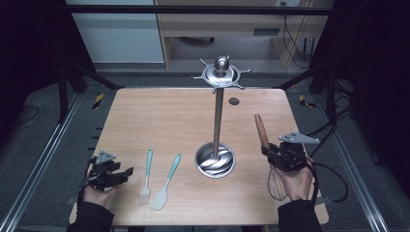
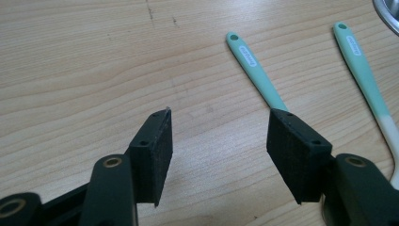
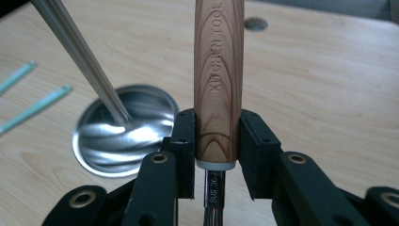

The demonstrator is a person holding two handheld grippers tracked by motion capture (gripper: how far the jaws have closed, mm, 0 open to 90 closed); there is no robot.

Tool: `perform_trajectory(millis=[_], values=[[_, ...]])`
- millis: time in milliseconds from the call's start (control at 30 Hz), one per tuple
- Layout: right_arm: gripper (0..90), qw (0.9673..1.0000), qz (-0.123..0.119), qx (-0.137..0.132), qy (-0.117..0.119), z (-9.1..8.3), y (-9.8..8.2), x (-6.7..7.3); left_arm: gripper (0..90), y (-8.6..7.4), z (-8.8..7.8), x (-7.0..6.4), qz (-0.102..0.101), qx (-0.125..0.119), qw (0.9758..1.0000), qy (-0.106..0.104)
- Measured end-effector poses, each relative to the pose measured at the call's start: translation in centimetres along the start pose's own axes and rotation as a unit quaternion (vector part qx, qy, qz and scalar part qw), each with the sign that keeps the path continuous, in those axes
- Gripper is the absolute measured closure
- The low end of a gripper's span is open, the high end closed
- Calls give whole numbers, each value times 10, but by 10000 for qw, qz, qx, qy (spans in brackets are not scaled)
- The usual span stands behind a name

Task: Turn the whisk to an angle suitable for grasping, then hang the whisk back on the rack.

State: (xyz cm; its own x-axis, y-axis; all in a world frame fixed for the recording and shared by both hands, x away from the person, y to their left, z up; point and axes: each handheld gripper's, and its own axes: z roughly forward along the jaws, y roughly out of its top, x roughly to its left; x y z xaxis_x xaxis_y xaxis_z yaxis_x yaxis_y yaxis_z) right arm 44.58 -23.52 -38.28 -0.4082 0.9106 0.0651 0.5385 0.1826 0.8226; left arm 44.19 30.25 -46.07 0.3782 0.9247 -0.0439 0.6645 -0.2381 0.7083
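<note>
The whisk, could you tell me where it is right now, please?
In the high view the whisk is at the table's right side, clamped by its wooden handle in the right gripper, just right of the stand's round base.

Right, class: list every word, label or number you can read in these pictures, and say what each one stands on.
"KITCHEN TOOL": along the whisk's wooden handle.
"SUS 30": partly cut off, on the whisk's metal shaft.
White labels on the brush handle and spatula handle: too small to read.
</note>
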Motion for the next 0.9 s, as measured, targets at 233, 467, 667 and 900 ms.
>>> perform_trajectory(millis=[233,467,667,900], values=[[695,9971,59,-699,295,-13,2,-3,408,0,-1,0,-7,-59,10000,-22],[695,9917,-12,-1146,584,-24,8,3,408,1,-3,-1,12,-107,9999,-12],[695,9870,-49,-1439,708,-33,12,5,411,1,-3,-2,17,-99,9999,-15],[694,9822,-61,-1699,798,-43,16,6,410,2,-2,-2,26,-116,9999,-9]])
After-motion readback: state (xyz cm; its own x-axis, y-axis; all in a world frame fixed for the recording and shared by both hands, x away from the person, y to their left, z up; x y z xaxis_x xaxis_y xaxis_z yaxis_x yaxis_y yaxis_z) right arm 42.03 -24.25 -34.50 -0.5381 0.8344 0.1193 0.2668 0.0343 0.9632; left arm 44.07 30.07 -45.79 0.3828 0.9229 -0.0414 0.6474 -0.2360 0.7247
